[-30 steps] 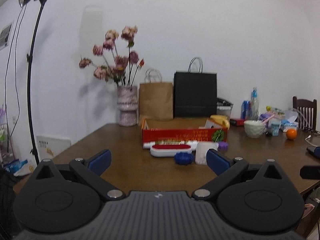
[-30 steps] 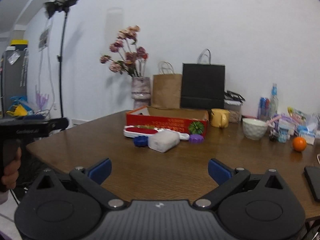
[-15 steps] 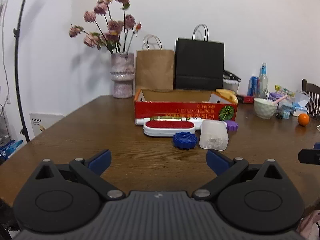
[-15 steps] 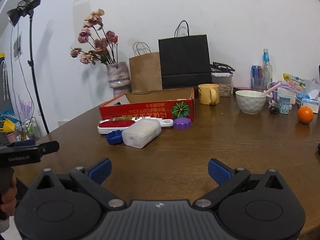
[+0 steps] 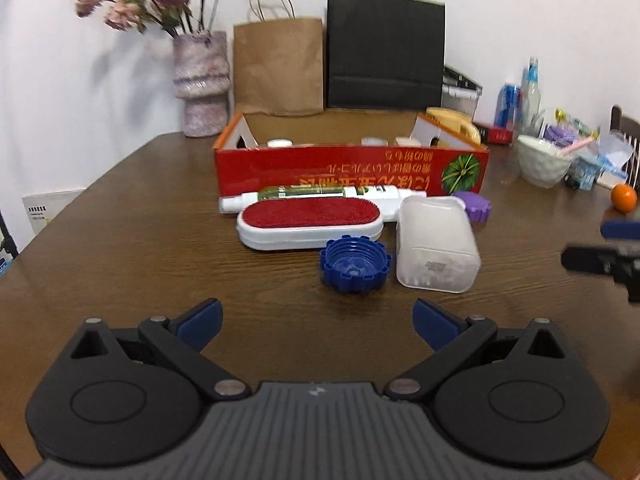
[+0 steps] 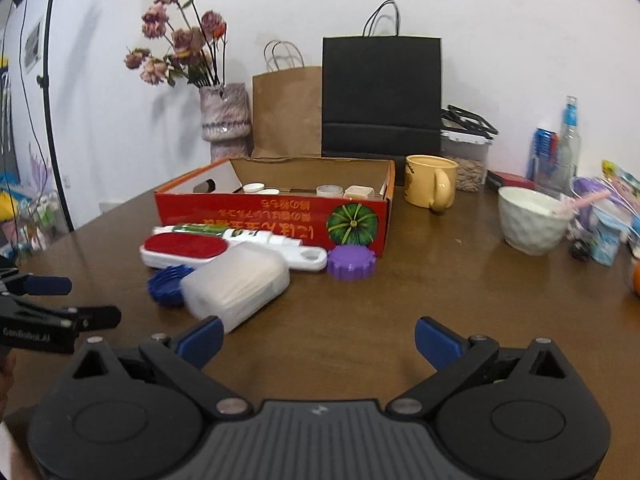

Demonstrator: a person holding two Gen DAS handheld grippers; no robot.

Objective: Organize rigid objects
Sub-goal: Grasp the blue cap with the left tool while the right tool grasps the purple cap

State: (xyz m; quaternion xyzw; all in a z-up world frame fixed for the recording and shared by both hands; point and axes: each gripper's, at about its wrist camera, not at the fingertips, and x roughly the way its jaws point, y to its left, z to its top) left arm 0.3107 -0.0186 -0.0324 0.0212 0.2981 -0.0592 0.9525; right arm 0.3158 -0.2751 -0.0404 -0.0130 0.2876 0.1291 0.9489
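Observation:
A red cardboard box (image 5: 352, 170) (image 6: 272, 216) lies open on the brown table, with small jars inside. In front of it lie a white tube (image 5: 320, 196), a white brush with a red pad (image 5: 308, 220) (image 6: 184, 250), a blue ridged lid (image 5: 354, 266) (image 6: 166, 286), a frosted plastic container (image 5: 436, 248) (image 6: 236, 282) and a purple lid (image 5: 474, 204) (image 6: 352, 262). My left gripper (image 5: 316, 320) is open and empty, just short of the blue lid. My right gripper (image 6: 318, 340) is open and empty, its left finger close to the frosted container.
Behind the box stand a vase of flowers (image 5: 202, 84), a brown paper bag (image 5: 278, 66) and a black bag (image 5: 384, 52). A yellow mug (image 6: 430, 186), a white bowl (image 6: 532, 220), bottles, packets and an orange (image 5: 624, 197) crowd the right side.
Both grippers have moved forward and lower toward the objects in front of the box, which now appear much larger. Both stay open and empty.

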